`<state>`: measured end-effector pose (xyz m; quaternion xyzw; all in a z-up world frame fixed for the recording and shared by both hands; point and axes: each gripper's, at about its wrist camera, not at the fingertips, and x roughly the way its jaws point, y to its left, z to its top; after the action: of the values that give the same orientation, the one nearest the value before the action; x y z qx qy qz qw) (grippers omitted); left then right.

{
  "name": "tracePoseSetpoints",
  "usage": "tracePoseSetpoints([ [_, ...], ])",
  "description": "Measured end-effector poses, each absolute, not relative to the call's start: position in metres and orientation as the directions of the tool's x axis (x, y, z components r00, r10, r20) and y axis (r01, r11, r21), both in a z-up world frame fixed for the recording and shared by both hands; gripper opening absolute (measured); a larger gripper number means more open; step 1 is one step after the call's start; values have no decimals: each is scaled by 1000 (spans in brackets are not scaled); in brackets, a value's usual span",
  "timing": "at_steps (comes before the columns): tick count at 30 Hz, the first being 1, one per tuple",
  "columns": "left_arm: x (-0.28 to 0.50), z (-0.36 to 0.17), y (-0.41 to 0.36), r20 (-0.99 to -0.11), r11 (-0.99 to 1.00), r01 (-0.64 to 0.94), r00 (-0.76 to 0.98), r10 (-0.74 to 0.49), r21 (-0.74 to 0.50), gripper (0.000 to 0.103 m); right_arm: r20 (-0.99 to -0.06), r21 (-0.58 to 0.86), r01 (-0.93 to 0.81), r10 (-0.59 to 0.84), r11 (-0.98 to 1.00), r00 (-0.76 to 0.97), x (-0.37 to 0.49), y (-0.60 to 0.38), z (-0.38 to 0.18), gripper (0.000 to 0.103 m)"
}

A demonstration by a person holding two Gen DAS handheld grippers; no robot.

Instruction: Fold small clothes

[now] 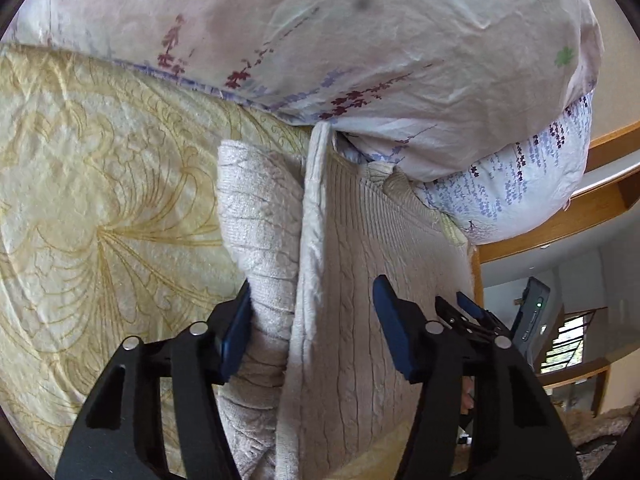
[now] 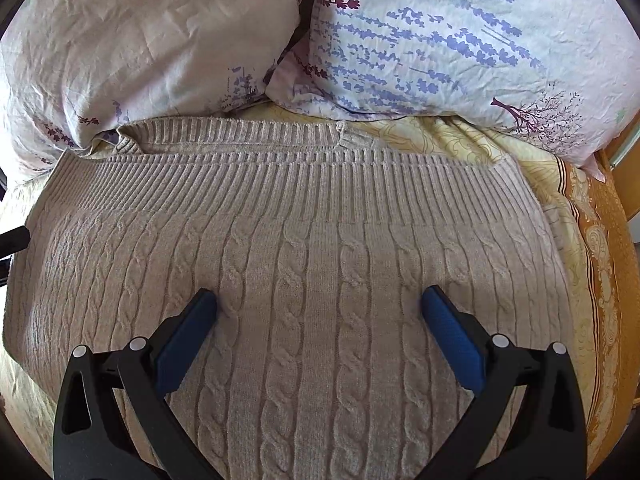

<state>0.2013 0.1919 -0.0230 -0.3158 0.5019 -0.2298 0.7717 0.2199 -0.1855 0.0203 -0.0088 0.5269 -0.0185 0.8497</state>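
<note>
I see pillows (image 2: pixel 440 40) crowding the sweater's (image 2: pixel 312 280) far hem; bare bedspread (image 1: pixel 100 200) lies open left of it.

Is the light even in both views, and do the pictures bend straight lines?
Left wrist view: daylight glares on the pillow; the wooden bed frame curves near the rim. Right wrist view: soft even light on the sweater, and its ribbed hem bows upward; dark corners in both.

Left tool (image 1: pixel 312 312) angles downward, jaws partway apart; right tool (image 2: pixel 320 320) tilts steeply down, jaws spread wide.
</note>
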Motion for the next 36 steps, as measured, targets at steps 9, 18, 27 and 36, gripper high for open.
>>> tracePoseSetpoints([
  [9,207,-21,188,-652,715,42,377,-658,-698,58,-893,-33,21,-39,999,448,220,-186,20,102],
  [18,207,-23,169,-587,644,0,414,-696,-765,24,-894,-32,19,-37,999,447,220,-187,20,102],
  [27,201,10,136,-409,485,69,444,-797,-872,23,-889,-37,15,-40,999,456,219,-185,21,102],
  [36,211,29,63,-255,308,74,402,-880,-948,23,-878,88,-78,115,993,465,210,-208,30,102],
])
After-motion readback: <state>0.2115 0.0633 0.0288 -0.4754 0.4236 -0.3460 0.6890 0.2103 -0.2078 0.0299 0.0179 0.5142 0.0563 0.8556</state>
